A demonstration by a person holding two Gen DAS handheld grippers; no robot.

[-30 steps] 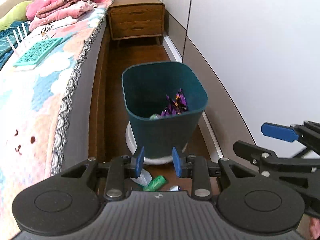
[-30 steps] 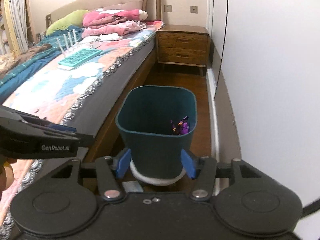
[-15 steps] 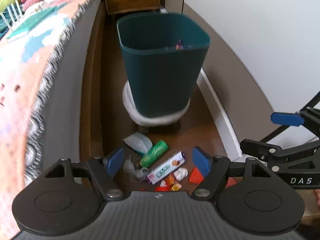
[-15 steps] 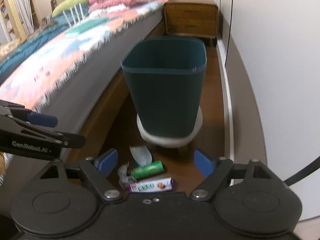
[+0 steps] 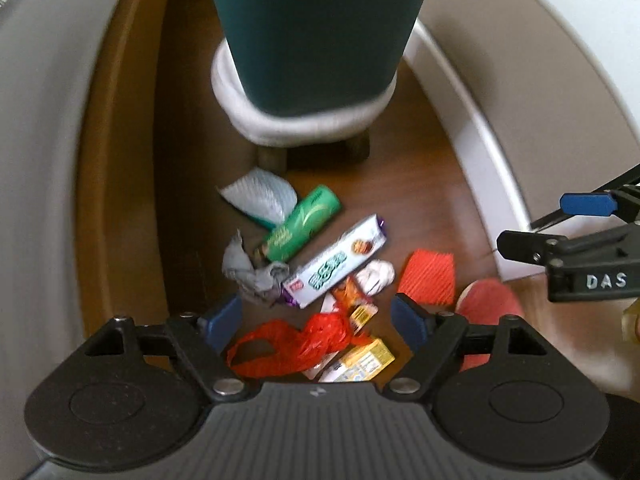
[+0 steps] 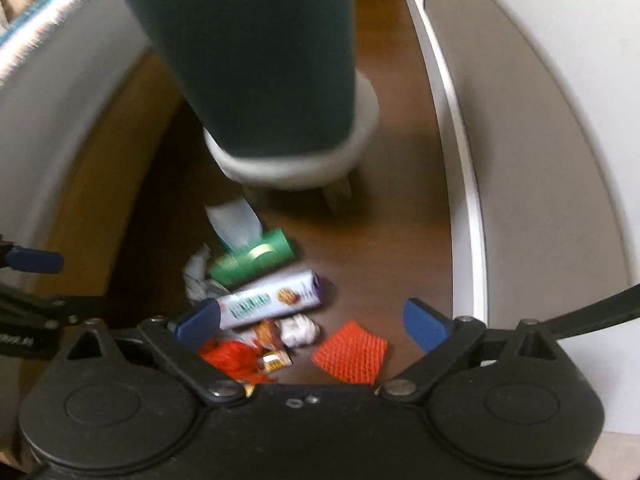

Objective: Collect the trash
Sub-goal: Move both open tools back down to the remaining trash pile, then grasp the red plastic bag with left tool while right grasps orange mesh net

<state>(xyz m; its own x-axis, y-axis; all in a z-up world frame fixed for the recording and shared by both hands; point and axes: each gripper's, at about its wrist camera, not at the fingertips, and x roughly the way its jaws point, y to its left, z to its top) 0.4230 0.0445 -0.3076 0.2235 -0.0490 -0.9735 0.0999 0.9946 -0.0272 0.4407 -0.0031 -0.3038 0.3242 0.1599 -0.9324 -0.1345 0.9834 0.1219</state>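
Trash lies on the wooden floor in front of the dark teal bin (image 5: 316,28) (image 6: 260,52): a green wrapper (image 5: 300,228) (image 6: 252,262), a white biscuit pack (image 5: 338,264) (image 6: 272,298), crumpled tissue (image 5: 252,272), a red net bag (image 5: 288,344), an orange mesh piece (image 5: 428,278) (image 6: 350,352) and a yellow box (image 5: 360,360). My left gripper (image 5: 318,316) hangs over the pile, its jaws opening with nothing pinched between them. My right gripper (image 6: 310,324) hovers over the same pile, jaws opening too, gripping nothing. In the left wrist view the right gripper (image 5: 560,224) shows at the right edge.
The bin stands on a white round base (image 5: 300,120) with short legs. The bed's side panel (image 5: 120,140) runs along the left, a white skirting board and grey wall (image 5: 500,100) along the right. A red slipper (image 5: 488,308) sits by the orange mesh.
Both grippers dropped from bin-rim height down toward the floor and tilted downward. Their jaws spread wider. The trash pile now fills the lower view, and the bin's inside is out of sight.
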